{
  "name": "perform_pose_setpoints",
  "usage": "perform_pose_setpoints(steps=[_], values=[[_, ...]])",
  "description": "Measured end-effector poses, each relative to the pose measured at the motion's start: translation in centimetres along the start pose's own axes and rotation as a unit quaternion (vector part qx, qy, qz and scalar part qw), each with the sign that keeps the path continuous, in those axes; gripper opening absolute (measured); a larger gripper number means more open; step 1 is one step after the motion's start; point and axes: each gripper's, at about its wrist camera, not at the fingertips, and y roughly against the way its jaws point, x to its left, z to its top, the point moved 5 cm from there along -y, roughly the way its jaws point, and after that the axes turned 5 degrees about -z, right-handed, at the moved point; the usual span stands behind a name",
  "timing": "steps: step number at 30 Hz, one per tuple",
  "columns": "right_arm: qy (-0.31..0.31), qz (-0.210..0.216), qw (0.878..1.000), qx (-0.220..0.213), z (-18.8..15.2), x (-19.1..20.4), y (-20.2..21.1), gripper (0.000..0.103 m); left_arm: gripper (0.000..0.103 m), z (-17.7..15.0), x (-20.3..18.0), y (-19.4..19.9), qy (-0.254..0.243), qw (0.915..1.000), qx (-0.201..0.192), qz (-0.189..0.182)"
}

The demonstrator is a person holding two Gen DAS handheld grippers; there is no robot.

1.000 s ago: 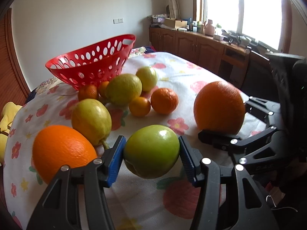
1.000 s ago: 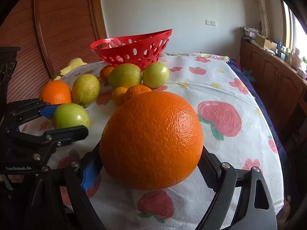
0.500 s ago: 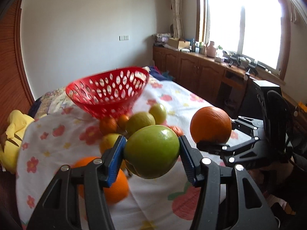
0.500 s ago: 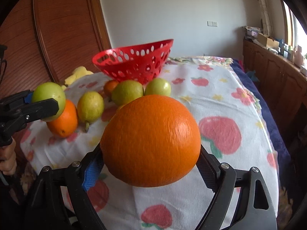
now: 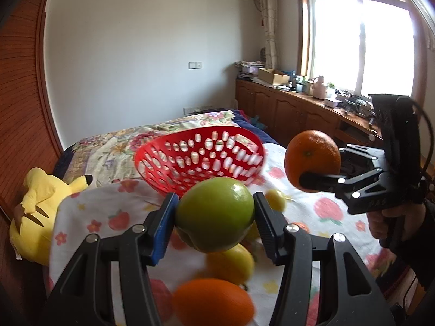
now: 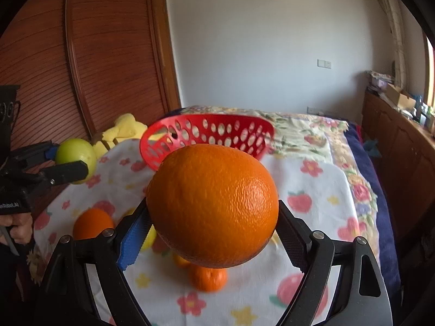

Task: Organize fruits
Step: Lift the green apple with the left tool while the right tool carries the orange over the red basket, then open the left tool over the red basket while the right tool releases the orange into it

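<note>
- left gripper (image 5: 214, 218): clamped on a green apple (image 5: 214, 214), pads pressed against both sides; fruit held clear above the flowered tablecloth (image 5: 299, 198).
- right gripper (image 6: 213, 233): clamped on a large orange (image 6: 212, 205), likewise held in the air above the cloth.
- red basket (image 5: 201, 160): perforated, sitting on the cloth ahead of both grippers, nothing visible inside it.
- loose fruit on the cloth below the grippers: an orange (image 5: 213, 301), a yellow-green fruit (image 5: 231, 263), a small mandarin (image 6: 208, 277); all blurred.
- yellow plush toy (image 5: 40, 212): lying at the left edge of the cloth, beside the wooden panel.
</note>
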Motion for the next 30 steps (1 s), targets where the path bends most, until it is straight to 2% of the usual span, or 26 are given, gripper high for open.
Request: perform_pose_setpoints(steps=[8, 12, 17, 23, 30], values=[[0.044, 0.012, 0.999, 0.02, 4.7, 0.8, -5.7, 0.088, 0.055, 1.9, 3.8, -3.3, 0.012, 0.9998, 0.009, 0.011], [0.075, 0.013, 0.996, 0.056, 6.0, 1.0, -9.9, 0.088, 0.055, 2.7, 5.2, -5.3, 0.014, 0.9996, 0.017, 0.015], [0.108, 0.011, 0.989, 0.098, 6.2, 0.8, -13.7, 0.088, 0.055, 3.1, 6.3, -7.5, 0.017, 0.9994, 0.024, 0.016], [0.136, 0.027, 0.979, 0.149, 4.8, 1.1, -16.1, 0.088, 0.055, 2.8, 7.4, -9.7, 0.028, 0.9989, 0.035, 0.012], [0.13, 0.03, 0.976, 0.173, 3.7, 0.9, -17.1, 0.088, 0.055, 2.8, 8.0, -10.5, 0.034, 0.9987, 0.036, 0.012]])
